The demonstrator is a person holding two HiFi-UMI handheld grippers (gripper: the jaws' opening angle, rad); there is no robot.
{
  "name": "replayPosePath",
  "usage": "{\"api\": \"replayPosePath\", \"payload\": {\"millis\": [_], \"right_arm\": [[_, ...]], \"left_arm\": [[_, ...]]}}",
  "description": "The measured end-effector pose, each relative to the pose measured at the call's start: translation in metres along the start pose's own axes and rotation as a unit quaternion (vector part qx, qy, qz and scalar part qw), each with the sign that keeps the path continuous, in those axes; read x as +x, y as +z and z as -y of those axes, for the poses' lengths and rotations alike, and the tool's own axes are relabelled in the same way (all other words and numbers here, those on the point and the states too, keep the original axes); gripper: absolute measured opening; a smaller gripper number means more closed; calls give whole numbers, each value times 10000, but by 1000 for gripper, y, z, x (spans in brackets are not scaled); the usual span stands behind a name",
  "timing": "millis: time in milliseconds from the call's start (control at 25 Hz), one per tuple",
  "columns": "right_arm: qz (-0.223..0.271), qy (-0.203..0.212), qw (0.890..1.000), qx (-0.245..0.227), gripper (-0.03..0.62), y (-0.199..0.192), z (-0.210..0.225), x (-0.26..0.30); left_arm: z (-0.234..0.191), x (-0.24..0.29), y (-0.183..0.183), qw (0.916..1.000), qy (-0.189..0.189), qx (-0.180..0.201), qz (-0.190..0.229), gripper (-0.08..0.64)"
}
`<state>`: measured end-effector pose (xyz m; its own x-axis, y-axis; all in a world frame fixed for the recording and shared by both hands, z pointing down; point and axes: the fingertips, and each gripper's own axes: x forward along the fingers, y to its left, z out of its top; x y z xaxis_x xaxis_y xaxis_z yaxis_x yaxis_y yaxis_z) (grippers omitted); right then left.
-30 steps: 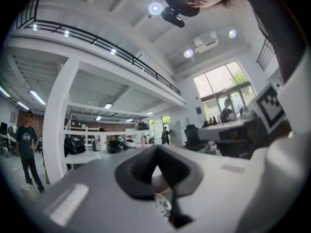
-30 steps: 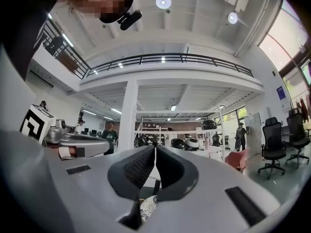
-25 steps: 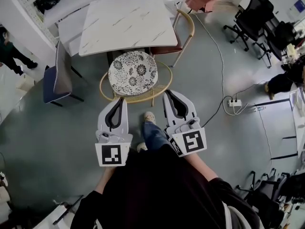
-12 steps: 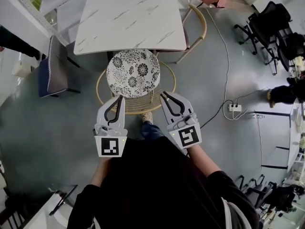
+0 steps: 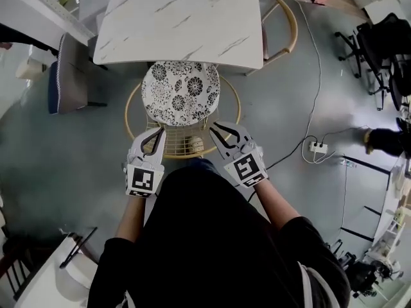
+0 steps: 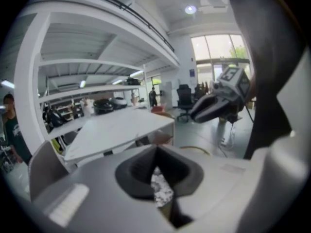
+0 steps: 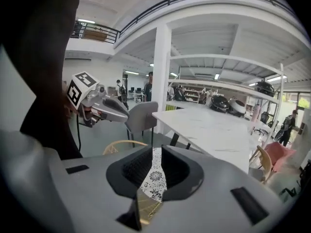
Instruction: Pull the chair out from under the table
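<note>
The chair has a black-and-white floral cushion (image 5: 180,92) and a round gold wire frame (image 5: 183,147). Its front is tucked under the white marble table (image 5: 180,18). My left gripper (image 5: 156,133) hovers over the left part of the chair's back rim, and my right gripper (image 5: 216,128) over the right part. Both are shut with nothing between the jaws. In the left gripper view my left gripper (image 6: 158,150) shows a strip of cushion (image 6: 160,191) through the slit. My right gripper (image 7: 156,150) likewise shows the cushion (image 7: 154,178) and the gold rim (image 7: 124,146).
A grey-and-blue chair (image 5: 64,76) stands left of the table, and a second gold-framed chair (image 5: 282,24) at its right side. A power strip (image 5: 316,147) with a cable lies on the floor to the right. Black office chairs (image 5: 385,37) stand far right.
Both grippers have come down and forward from in front of my body to the chair's back rim. The chair and table stand where they were.
</note>
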<state>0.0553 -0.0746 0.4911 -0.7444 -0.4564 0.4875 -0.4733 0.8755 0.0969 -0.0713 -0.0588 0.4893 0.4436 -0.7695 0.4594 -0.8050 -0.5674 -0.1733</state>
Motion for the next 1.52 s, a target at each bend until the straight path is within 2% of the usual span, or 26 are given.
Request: {"api": "replayPosePath", "payload": {"millis": [80,160,240,320,360,480,600,680,760,840,1000,1120,1200,1280,1400,1480,1520], "right_arm": [[-219,210,9995,47,25,-17,0,7],[-464,487,9977,84,26,-36,-4,11],[-736,800,9940,98,46,-54,-12,15],[-1038,1065,9889,75,134,-70,-20,16],[-1192,1179,9858,37,141,-77,-24,15],[-1586,1545,9751,-117,164,-97,-36,14],[-1981,1918,9611,-170,183,-117,-46,9],[-2246,2044,9523,-287,192,-133,-52,6],[-2500,2130,9426,-600,198,-149,-56,6],[-2721,2206,9308,-1047,201,-164,-61,7],[-3014,2194,9029,-2140,202,-186,-64,14],[-3300,2204,8673,-3006,202,-209,-66,22],[-3470,2195,8432,-3471,202,-223,-68,33],[-3568,2128,8259,-3811,201,-233,-70,44],[-3614,1982,8133,-4107,189,-241,-70,50],[-3617,1783,8097,-4263,71,-241,-65,52],[-3645,1724,8090,-4278,54,-240,-64,52]], "left_arm": [[6,10,-16,9995,-203,-49,-225,6],[18,17,-32,9967,-608,-199,-499,8],[34,21,-48,9887,-1169,-497,-799,66],[49,20,-64,9772,-1636,-751,-1129,140],[56,19,-72,9722,-1801,-754,-1294,151],[71,14,-100,9578,-2213,-425,-1782,190],[84,9,-126,9379,-2697,-181,-2172,246],[90,3,-143,9202,-3045,145,-2453,278],[96,-3,-159,9004,-3331,601,-2733,305],[99,-5,-174,8848,-3415,1123,-2964,308],[99,-1,-200,8590,-3282,2201,-3254,307],[98,5,-215,8393,-3200,2851,-3345,305],[92,9,-225,8307,-3129,3160,-3350,282],[86,13,-235,8225,-3075,3426,-3340,242],[88,16,-242,8095,-3102,3733,-3304,153],[90,18,-243,8074,-3068,3870,-3228,75],[90,18,-243,8111,-3017,3877,-3174,48]]}}
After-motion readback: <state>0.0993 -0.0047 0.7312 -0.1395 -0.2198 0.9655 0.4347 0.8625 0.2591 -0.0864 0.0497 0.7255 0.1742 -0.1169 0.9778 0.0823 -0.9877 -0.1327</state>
